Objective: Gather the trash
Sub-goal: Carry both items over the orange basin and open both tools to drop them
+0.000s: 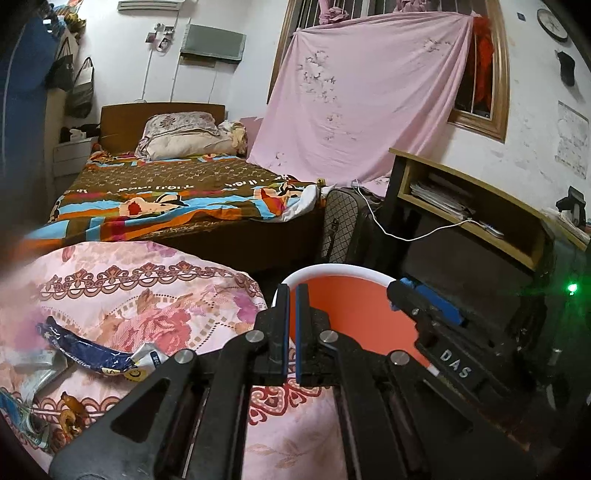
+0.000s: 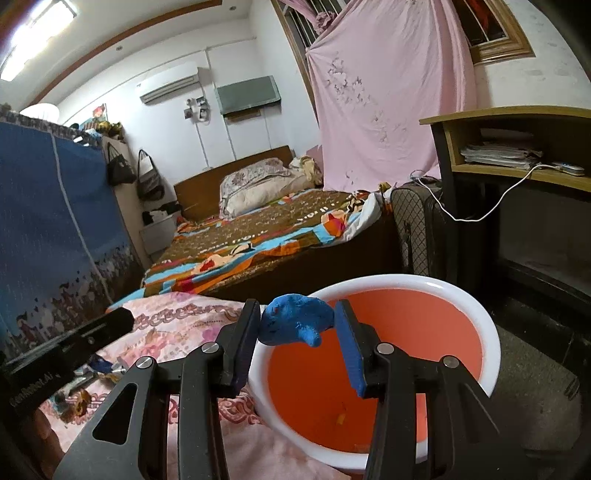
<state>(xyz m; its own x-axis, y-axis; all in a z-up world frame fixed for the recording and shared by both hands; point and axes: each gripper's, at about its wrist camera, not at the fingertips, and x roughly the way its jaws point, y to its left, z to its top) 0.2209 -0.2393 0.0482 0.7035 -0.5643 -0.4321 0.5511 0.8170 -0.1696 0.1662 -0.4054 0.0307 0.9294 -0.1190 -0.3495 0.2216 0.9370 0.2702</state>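
Your right gripper (image 2: 297, 325) clamps a crumpled blue wad (image 2: 295, 324) over the orange bin (image 2: 491, 332), which holds small scraps; your left gripper (image 1: 292, 295) is closed, empty.

Dim left view, glaring ceiling light (image 2: 37, 33) right, fisheye-warped edges.

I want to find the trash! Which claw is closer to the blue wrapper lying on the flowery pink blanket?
Left. The left claw, shut and empty, hangs just right of the blue wrapper. The right claw is farther, over the orange bin, holding a blue lump.
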